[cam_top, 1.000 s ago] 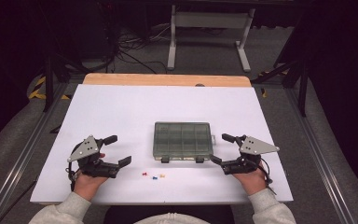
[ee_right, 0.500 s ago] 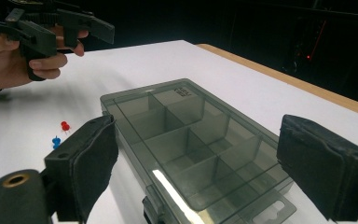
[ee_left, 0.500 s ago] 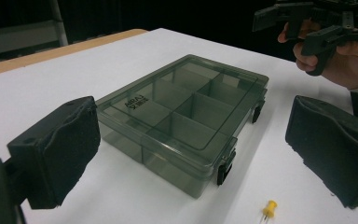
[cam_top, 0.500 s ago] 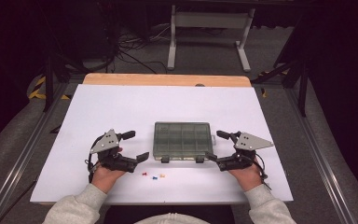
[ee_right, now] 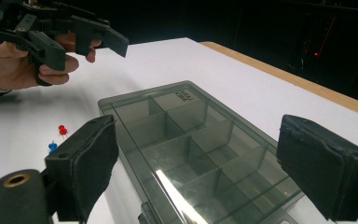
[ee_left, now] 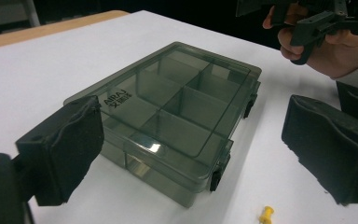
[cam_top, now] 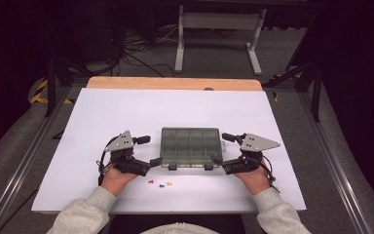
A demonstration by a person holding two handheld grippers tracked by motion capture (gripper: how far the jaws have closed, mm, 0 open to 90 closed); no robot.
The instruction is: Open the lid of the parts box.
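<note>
- A clear grey-green compartment box (cam_top: 191, 146) is lying flat with its lid shut, near the middle of the white worktop (cam_top: 126, 112), a little toward the near edge.
- Two dark latches (cam_top: 172, 166) are sitting on the box's near long side, both folded against it.
- Through the lid, dividers are showing, splitting the inside into small compartments; a printed label (ee_left: 119, 100) is sitting on the lid at one corner.
- The left tool (cam_top: 148, 152) is hovering just beside the box's left end, its jaws standing wide apart and gripping nothing.
- In the left gripper view the box's left near corner is lying between the two black pads (ee_left: 67, 148), without either pad touching it.
- The right tool (cam_top: 222, 150) is hovering just beside the box's right end, jaws likewise spread wide and holding nothing.
- In the right gripper view the box is stretching away between the pads (ee_right: 89, 163), which are standing clear of its walls.
- Three pushpins are lying on the worktop just near of the box, between the two hands: a red pin (cam_top: 151, 182), a blue pin (cam_top: 161, 185) and a yellow pin (cam_top: 169, 184), close together.
- The person's hands are resting low at the near edge, sleeves coming in from the bottom.
</note>
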